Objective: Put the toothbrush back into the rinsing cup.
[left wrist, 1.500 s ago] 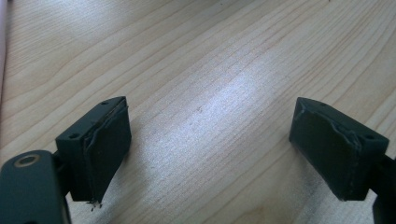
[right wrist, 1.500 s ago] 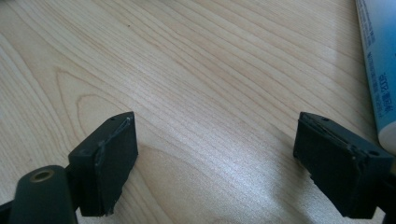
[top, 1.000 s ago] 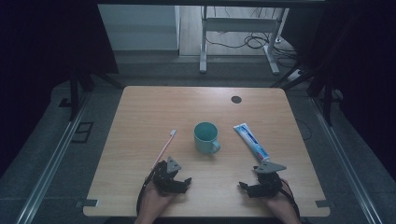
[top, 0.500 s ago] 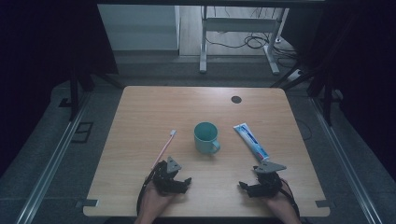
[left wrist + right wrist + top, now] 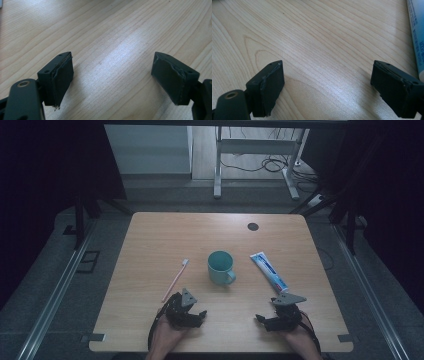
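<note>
Nothing on the desk [image 5: 150, 245] looks handled yet, so by my judgement the work is at its very start. The left gripper [image 5: 197, 314] rests near the front edge with its jaws apart and only bare wood between them, as the left gripper view [image 5: 112, 82] makes plain; those jaws have just been closing a little, on nothing. The right gripper [image 5: 261, 319] sits near the front edge on the other side, jaws spread wide and empty too [image 5: 327, 87]. The pink toothbrush [image 5: 175, 280] lies flat just ahead of the left gripper, untouched. The toothpaste tube [image 5: 268, 271] lies flat ahead of the right gripper, its end showing at the edge of the right gripper view [image 5: 415, 37]. The teal mug [image 5: 220, 267] stands upright between them, apart from both. Count: 1 toothbrush, 1 tube, 1 mug, 2 grippers, plus 1 dark round spot [image 5: 253, 226] near the far edge. Every pick and placement is left to do
</note>
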The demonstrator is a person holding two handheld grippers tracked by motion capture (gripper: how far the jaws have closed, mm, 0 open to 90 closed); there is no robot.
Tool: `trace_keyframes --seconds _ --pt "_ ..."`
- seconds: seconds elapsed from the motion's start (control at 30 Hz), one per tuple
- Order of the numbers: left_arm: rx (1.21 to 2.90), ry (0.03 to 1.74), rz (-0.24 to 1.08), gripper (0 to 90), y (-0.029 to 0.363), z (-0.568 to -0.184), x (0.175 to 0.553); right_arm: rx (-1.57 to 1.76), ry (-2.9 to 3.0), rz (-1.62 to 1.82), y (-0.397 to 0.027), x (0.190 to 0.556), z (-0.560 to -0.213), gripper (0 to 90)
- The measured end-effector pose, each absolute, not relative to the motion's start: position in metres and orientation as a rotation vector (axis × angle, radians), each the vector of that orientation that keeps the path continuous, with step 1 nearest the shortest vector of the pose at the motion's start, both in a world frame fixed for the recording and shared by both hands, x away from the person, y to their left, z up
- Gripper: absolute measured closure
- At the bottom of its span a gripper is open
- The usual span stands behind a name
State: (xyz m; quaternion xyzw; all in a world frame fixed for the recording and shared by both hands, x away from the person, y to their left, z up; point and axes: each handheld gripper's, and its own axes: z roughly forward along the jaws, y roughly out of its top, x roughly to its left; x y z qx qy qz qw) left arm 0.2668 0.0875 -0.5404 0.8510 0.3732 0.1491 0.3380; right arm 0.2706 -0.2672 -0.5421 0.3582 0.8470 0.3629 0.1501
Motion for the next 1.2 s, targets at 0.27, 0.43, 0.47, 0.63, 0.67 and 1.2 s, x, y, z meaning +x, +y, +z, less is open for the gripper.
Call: trace_keyframes --seconds 0.27,0.43,0.47,0.63,0.67,1.2 --pt "2.245 0.961 0.373 18.2 0.086 -0.535 0.267 1.029 2.433 1.042 -0.267 0.271 -0.542 11.7" --pt "2.247 0.961 0.368 18.2 0.087 -0.531 0.268 1.028 2.433 1.042 -0.267 0.271 -0.542 11.9" --pt "2.251 0.959 0.37 18.3 0.087 -0.529 0.268 1.028 2.433 1.042 -0.267 0.271 -0.542 11.9" --pt "2.253 0.954 0.356 20.7 0.09 -0.525 0.27 1.028 2.433 1.042 -0.267 0.271 -0.542 12.0" --pt "2.259 0.955 0.356 20.7 0.091 -0.524 0.271 1.028 2.433 1.042 -0.267 0.271 -0.542 12.0" --pt "2.362 0.996 0.298 22.0 0.1 -0.516 0.292 1.03 2.432 1.043 -0.267 0.271 -0.542 12.3"
